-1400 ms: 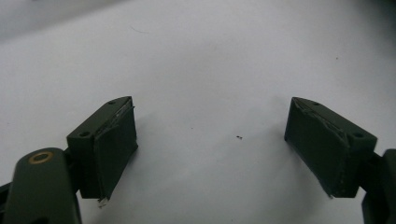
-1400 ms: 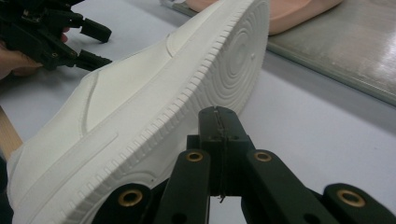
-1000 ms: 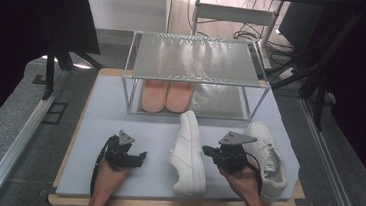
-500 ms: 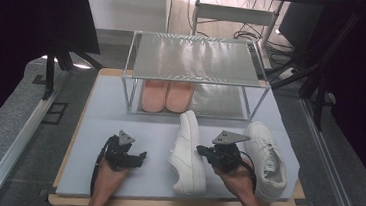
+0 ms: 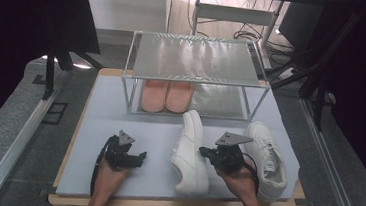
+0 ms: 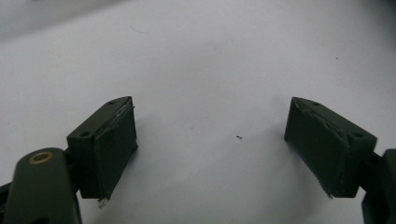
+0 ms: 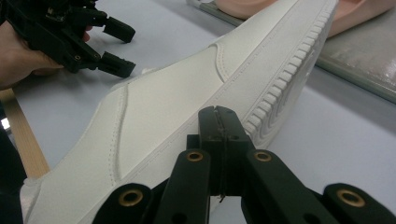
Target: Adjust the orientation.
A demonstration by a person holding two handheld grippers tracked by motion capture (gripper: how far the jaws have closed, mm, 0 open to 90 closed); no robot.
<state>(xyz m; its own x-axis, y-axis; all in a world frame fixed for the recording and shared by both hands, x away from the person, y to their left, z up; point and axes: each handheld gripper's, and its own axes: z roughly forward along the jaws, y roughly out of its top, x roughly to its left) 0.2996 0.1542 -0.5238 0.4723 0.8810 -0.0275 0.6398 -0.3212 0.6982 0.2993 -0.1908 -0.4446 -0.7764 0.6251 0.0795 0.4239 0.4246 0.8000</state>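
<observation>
Item one: white sneaker (image 5: 190, 154), centre of the high view, lower half, lying on the pale mat (image 5: 158, 131) with its toe pointing toward the rack. In the right gripper view its side panel and ribbed sole (image 7: 280, 88) fill the middle of the frame.

Item two: my right gripper (image 5: 206, 153), just beside the sneaker's right flank; jaws pressed together with nothing between them.

Item three: my left gripper (image 5: 138, 159), lower left of centre, jaws spread wide over bare mat.

Item four: second white sneaker (image 5: 266, 158), to the right, apart from the first.

Item five: wire rack (image 5: 195, 59), upper centre, pink slippers (image 5: 165, 95) on its lower shelf.

Handling note: I judge I should part the right jaws first, then bite the collar rim, not the slick side.
</observation>
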